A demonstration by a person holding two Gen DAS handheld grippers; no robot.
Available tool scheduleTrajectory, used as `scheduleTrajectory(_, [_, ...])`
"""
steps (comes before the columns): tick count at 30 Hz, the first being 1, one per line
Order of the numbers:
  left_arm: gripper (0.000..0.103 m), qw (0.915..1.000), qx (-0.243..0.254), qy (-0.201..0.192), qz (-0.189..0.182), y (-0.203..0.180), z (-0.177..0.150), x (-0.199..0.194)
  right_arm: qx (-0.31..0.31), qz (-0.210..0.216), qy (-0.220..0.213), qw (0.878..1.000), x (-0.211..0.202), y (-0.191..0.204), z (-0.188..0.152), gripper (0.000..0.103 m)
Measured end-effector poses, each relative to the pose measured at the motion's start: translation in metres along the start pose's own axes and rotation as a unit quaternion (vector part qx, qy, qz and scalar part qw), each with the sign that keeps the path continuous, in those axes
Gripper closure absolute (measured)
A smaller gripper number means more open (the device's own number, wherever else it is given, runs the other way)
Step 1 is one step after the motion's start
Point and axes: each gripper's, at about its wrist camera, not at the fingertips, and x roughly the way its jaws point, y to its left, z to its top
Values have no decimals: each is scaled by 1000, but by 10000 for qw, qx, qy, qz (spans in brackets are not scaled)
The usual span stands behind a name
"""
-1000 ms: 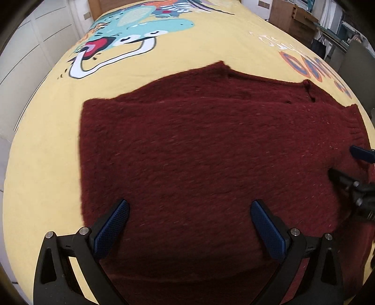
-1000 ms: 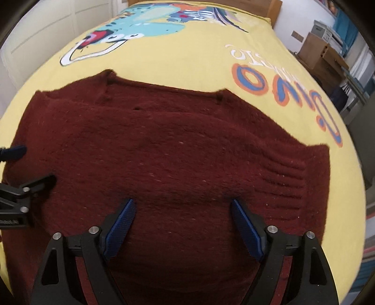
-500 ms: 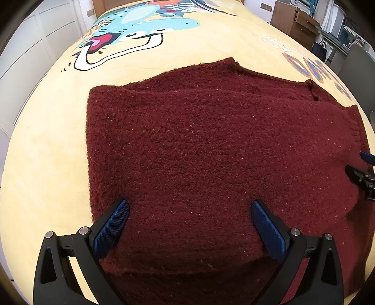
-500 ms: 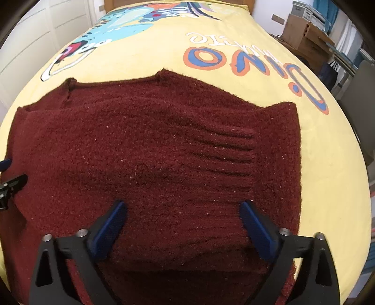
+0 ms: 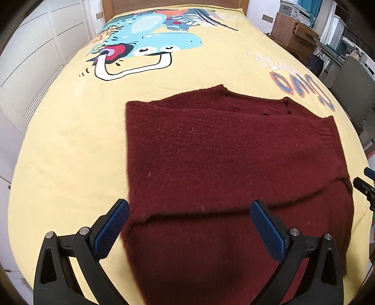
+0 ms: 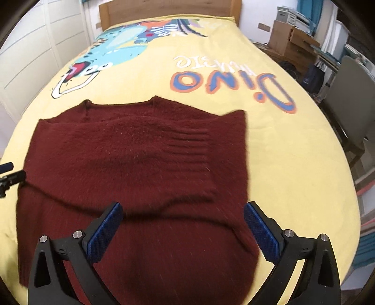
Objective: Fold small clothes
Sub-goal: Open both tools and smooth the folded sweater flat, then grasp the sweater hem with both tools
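Observation:
A dark red knitted sweater lies flat on the yellow bedspread, with its sleeves folded in across the body; it also shows in the right wrist view. My left gripper is open and empty, raised above the sweater's near left part. My right gripper is open and empty, raised above the sweater's near right part. The ribbed cuff of a folded sleeve lies on top. Each gripper's tip shows at the edge of the other's view.
The bedspread carries a blue dinosaur print and "Dino" lettering. A wooden headboard is at the far end. White wardrobe doors stand at the left. A cardboard box and a grey chair stand at the right.
Both grippers have lifted up and pulled back from the sweater, so more of the bed shows. The sweater lies as before. Both stay open.

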Motion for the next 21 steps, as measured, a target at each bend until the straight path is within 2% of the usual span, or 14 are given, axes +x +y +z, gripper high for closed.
scheduleTrajectory(5, [1, 9999, -68, 71, 27, 3, -26, -28, 159, -78, 92, 9998, -28, -26, -39, 1])
scheduleTrajectory(8, [1, 9997, -51, 221, 30, 5, -44, -32, 225, -110, 215, 9995, -37, -34, -65, 1])
scheduleTrajectory(15, [1, 9974, -121, 701, -90, 4, -96, -26, 497, 0, 601, 9970, -43, -43, -120, 1])
scheduleTrajectory(21, [1, 9934, -301, 1106, -53, 6, -134, -6, 483, 16, 979, 9940, -31, -40, -147, 1])
